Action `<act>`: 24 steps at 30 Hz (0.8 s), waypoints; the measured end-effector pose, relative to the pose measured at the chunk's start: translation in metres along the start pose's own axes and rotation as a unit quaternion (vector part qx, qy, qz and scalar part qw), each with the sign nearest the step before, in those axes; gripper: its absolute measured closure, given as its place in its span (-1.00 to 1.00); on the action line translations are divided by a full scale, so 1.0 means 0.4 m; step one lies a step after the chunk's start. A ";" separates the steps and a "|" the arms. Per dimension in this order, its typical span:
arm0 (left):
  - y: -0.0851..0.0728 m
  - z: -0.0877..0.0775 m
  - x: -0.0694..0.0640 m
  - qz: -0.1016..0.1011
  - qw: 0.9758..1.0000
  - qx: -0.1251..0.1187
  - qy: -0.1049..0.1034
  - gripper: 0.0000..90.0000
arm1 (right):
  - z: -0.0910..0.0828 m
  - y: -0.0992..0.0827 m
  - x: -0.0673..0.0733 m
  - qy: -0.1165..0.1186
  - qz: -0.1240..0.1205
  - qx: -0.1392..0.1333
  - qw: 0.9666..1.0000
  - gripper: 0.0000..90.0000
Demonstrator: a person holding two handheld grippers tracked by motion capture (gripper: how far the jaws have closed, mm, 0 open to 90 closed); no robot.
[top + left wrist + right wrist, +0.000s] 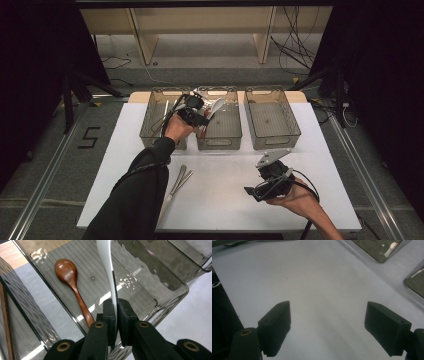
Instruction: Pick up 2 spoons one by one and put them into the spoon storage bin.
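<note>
My left gripper (204, 118) hangs over the middle clear grey bin (219, 144) at the back of the white table. Its jaws are shut on the handle of a white spoon (108, 267), whose bowl (216, 106) points up and away. The left gripper (116, 305) pinches the handle edge-on. Below it a brown wooden spoon (74, 286) lies on the floor of that bin (175, 283). My right gripper (256, 186) is held low over the table's front right. In the right gripper view its jaws (327, 322) stand wide apart with only bare table between them.
A left bin (150, 131) holds long thin sticks, and a right bin (272, 142) stands beside the middle one. Metal utensils (178, 183) lie on the table (225, 200) near the left forearm. Black stands and cables flank the table.
</note>
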State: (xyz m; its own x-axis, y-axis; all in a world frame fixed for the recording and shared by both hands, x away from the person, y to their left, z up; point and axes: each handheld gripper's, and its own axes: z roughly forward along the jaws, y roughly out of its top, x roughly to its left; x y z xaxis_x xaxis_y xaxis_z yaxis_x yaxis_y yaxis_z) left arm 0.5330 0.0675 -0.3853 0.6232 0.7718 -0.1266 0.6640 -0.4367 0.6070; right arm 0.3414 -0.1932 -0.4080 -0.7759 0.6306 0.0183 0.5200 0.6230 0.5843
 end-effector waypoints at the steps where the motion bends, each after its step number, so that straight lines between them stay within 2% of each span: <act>1: 0.000 0.002 0.000 -0.001 1.000 0.001 -0.001 0.87 | 0.000 0.000 0.000 -0.001 0.000 -0.001 1.000 -0.51; 13: -0.001 0.026 -0.006 -0.009 1.000 0.005 -0.005 0.85 | 0.000 0.000 -0.001 -0.001 -0.003 -0.001 1.000 -0.50; 15: -0.002 0.026 -0.005 -0.018 1.000 -0.005 -0.008 0.83 | 0.000 0.000 -0.001 -0.001 -0.002 -0.001 1.000 -0.50; 16: -0.001 0.025 -0.005 -0.024 1.000 -0.009 -0.015 0.77 | 0.000 0.000 -0.001 -0.001 -0.002 -0.001 1.000 -0.50; 18: 0.003 0.018 -0.010 -0.023 0.999 -0.007 -0.026 0.59 | 0.000 0.000 -0.001 -0.001 -0.002 -0.001 1.000 -0.50; 24: 0.011 -0.022 -0.031 -0.010 0.999 -0.004 -0.030 0.15 | -0.001 0.000 0.000 -0.002 -0.001 -0.001 1.000 -0.50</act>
State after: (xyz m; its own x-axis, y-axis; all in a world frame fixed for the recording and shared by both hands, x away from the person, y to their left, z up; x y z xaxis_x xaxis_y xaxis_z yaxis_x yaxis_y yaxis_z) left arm 0.5246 0.0603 -0.3744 0.6337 0.7508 -0.1863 0.6735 -0.4171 0.6102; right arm 0.3413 -0.1933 -0.4078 -0.7760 0.6306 0.0135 0.5171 0.6238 0.5861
